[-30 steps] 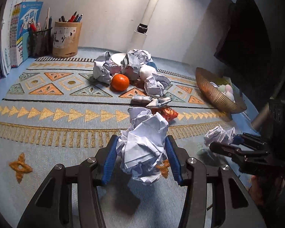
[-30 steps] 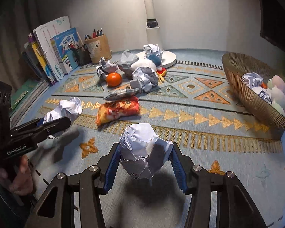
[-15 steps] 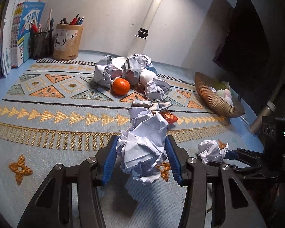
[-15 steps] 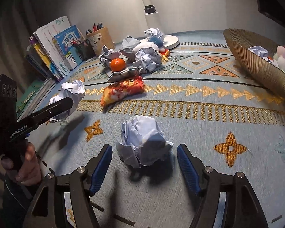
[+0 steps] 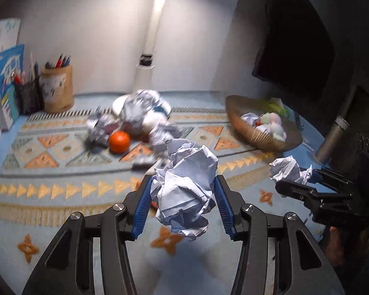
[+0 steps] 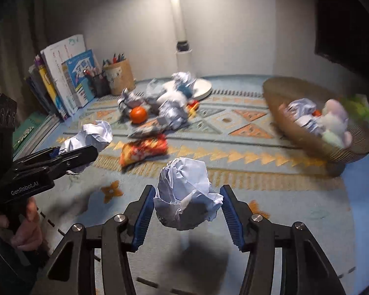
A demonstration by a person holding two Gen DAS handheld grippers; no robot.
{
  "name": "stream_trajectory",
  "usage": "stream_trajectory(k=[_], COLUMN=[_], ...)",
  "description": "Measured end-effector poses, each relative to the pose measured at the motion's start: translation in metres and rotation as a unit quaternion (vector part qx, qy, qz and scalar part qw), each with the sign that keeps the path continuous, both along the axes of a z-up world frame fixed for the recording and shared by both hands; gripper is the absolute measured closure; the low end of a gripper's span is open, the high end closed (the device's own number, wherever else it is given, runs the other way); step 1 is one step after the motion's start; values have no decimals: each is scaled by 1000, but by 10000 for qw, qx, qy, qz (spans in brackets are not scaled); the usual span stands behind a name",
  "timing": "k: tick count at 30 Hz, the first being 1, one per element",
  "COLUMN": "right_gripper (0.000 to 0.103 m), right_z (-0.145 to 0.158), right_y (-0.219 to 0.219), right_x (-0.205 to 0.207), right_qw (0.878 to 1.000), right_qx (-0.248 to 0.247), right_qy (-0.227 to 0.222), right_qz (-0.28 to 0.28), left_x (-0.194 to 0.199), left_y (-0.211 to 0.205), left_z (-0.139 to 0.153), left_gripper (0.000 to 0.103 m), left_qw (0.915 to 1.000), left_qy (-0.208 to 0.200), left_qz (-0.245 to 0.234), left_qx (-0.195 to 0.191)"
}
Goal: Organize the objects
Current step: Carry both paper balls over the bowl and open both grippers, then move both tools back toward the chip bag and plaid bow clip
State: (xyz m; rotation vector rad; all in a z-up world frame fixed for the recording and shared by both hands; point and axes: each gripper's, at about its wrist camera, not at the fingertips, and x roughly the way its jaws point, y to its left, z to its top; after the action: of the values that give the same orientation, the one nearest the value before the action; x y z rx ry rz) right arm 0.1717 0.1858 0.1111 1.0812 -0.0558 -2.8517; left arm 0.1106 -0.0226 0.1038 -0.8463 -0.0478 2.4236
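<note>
Above a patterned tabletop [image 6: 270, 196], two claws each grip a ball of crumpled paper.

Between its blue pads, the left claw [image 5: 183, 204] is clamped on a paper ball [image 5: 187, 189] held clear of the cloth; the right claw [image 6: 187, 212], whose jaws have just been closing, pinches a second paper ball [image 6: 184, 194] with its shadow on the cloth below. Ahead of both claws lies a heap of more crumpled paper [image 6: 172, 108] with an orange [image 6: 138, 114] at its near-left edge, and a snack packet [image 6: 142, 150] nearer the right claw. Ahead and right of the claws sits a woven basket [image 6: 278, 103] already holding paper and pale soft things. Far left stand books [image 6: 66, 73] and a pen pot [image 6: 119, 76].
</note>
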Motion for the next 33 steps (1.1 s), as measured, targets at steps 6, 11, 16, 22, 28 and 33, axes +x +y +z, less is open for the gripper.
stream_trajectory(k=[6,11,16,22,28,33], right_gripper=[50,49,49,48,39,39], right_z=[72,89,68,36,29,37], right_y=[104,164,203,226,236,227], right_x=[0,-26,-68,-87,-87,-75], right_qw=[9930,9834,9786,9708,9681,9697], right_qx=[-457,-652,-650,-752,-784,-878], right_qy=[627,698,279,-37,-103,-5], right_qz=[-885,-1543,-1933,-2278,-2376,-2282], left_x=[-30,-94,-131,-140,-136,-120], left_y=[98,158,206,245,257,233], left_z=[73,72,43,16,9,20], left_gripper=[56,56,56,56,14,14], left_qw=[9968,9906,9899,9926,9911,9894], left_qy=[589,-378,-649,-603,-698,-709], left_qz=[-540,-1020,-1041,-1020,-1108,-1212], left_qx=[-57,831,713,274,236,379])
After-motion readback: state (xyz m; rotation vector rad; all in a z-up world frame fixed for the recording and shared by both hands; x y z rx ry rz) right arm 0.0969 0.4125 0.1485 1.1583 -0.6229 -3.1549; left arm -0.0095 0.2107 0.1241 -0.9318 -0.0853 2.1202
